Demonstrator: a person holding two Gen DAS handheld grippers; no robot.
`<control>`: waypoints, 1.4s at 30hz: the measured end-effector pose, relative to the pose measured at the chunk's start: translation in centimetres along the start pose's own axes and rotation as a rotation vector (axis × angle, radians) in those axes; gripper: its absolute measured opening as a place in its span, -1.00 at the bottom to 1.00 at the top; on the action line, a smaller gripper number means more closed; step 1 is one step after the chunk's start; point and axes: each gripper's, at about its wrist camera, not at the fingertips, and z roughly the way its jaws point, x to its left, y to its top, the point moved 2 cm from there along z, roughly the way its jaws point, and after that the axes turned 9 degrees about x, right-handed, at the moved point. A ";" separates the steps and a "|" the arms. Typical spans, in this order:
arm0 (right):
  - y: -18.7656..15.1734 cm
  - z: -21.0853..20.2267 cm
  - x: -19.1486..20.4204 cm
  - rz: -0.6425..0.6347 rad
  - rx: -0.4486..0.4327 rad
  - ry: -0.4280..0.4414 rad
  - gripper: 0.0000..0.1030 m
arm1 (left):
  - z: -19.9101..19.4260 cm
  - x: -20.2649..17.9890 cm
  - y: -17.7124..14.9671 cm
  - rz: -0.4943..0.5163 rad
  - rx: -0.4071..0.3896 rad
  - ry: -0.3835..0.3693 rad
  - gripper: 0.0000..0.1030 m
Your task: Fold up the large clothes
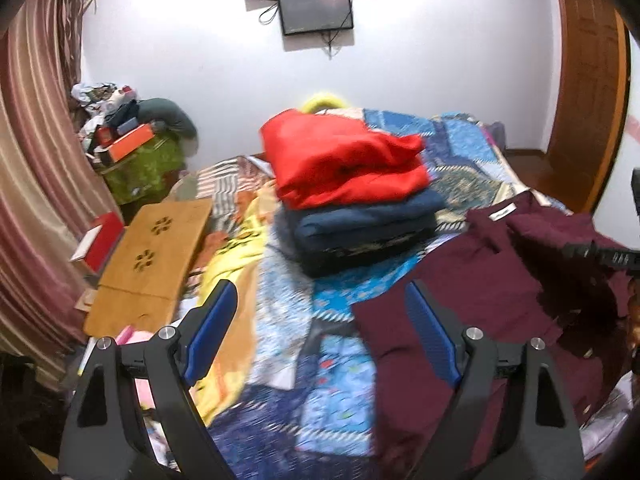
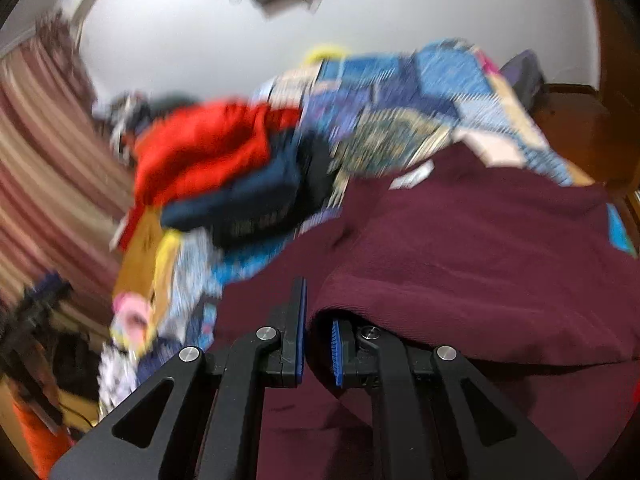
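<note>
A maroon garment (image 1: 472, 292) with a white neck label lies spread on the patchwork bed cover (image 1: 336, 320), at the right in the left wrist view. My left gripper (image 1: 320, 300) is open and empty above the cover, its right finger over the garment's left edge. My right gripper (image 2: 318, 320) is shut on a fold of the maroon garment (image 2: 480, 248), which drapes over its right finger. The right wrist view is blurred. The right gripper's black body shows at the far right of the left wrist view (image 1: 612, 258).
A stack of folded clothes, red (image 1: 344, 156) on navy (image 1: 360, 232), sits mid-bed. A wooden lap table (image 1: 152, 256) and a red box (image 1: 102, 236) lie left of the bed, by a striped curtain (image 1: 36, 184). A cluttered side table (image 1: 132, 148) stands at the far wall.
</note>
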 end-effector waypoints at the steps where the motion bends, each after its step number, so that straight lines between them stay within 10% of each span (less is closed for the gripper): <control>1: -0.4 0.6 0.4 -0.009 0.020 -0.028 -0.81 | -0.1 0.4 -0.1 0.003 0.002 0.013 0.66; 9: -2.6 3.1 -0.2 -0.019 0.152 -0.067 -0.70 | 1.1 0.4 0.4 0.017 0.019 0.000 0.66; 13: -3.0 2.5 -0.4 -0.014 0.191 -0.026 -0.18 | 3.6 -2.8 0.6 0.008 0.070 -0.099 0.66; 26: -3.8 -8.0 -6.6 0.071 -0.032 -0.131 -0.07 | 5.7 -20.1 3.0 0.140 0.123 -0.441 0.66; 42: -4.4 -12.7 -16.7 0.274 -0.162 -0.355 -0.02 | 8.1 -37.4 1.2 0.476 0.216 -0.463 0.66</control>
